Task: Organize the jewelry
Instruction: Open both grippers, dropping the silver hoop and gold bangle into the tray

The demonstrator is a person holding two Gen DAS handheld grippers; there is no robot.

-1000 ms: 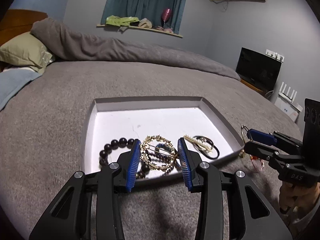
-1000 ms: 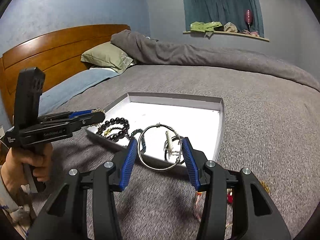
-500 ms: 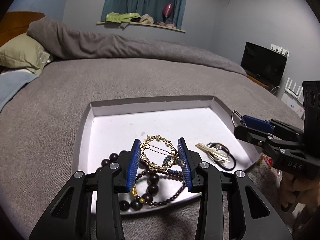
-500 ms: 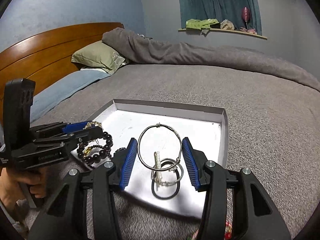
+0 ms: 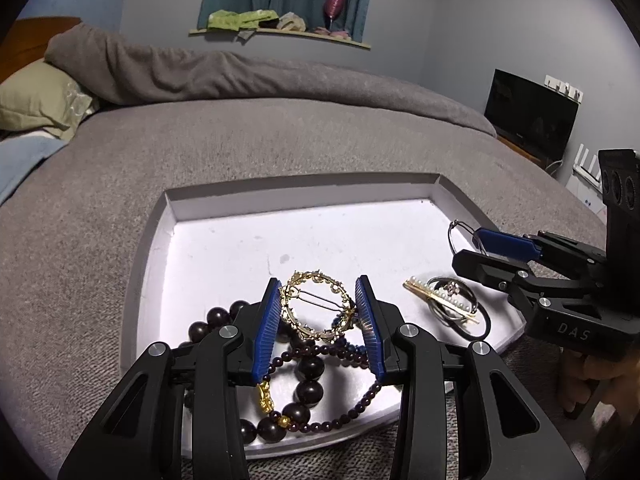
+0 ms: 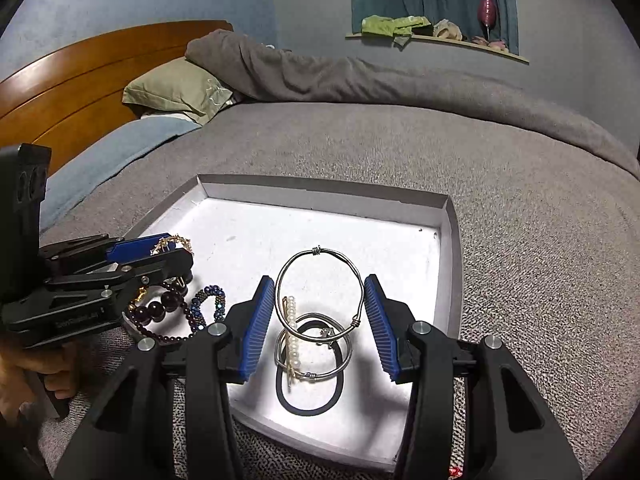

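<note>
both grippers had advanced over the white tray on the grey bed since a second earlier; the left gripper pinched a gold wreath clip above dark bead bracelets; the right gripper clasped a silver wire bangle above a black hair tie and pearl pin.

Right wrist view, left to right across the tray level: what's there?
Left gripper holding gold hair clip → dark bead bracelets → blue bead bracelet → silver wire bangle in right gripper → tray wall.
</note>
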